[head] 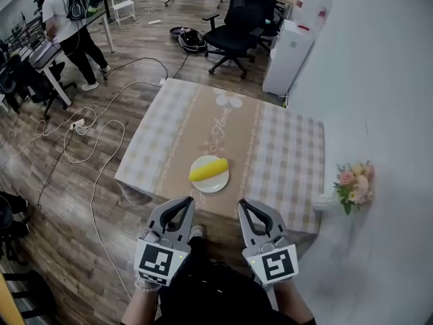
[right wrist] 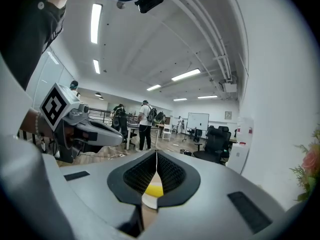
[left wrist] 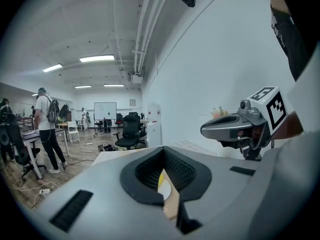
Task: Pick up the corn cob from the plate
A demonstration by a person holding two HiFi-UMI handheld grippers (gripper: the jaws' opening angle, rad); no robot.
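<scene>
A yellow corn cob (head: 208, 169) lies on a white plate (head: 215, 183) near the front edge of a checked table (head: 284, 154). My left gripper (head: 187, 200) and right gripper (head: 242, 202) hover side by side just in front of that edge, both shut and empty, pointing toward the plate. In the left gripper view, the left gripper (left wrist: 163, 149) has its jaws together, and a sliver of the cob (left wrist: 160, 182) shows through the gap behind them. The right gripper view shows the right gripper (right wrist: 156, 153) closed to a thin line, with the cob (right wrist: 152, 188) and the plate (right wrist: 148, 200) beyond.
Pink flowers (head: 354, 184) stand against the white wall at the table's right. A black office chair (head: 238, 26) and a white cabinet (head: 289, 54) are beyond the table. Cables (head: 88, 137) trail over the wooden floor at the left, where a person (head: 70, 29) stands at a desk.
</scene>
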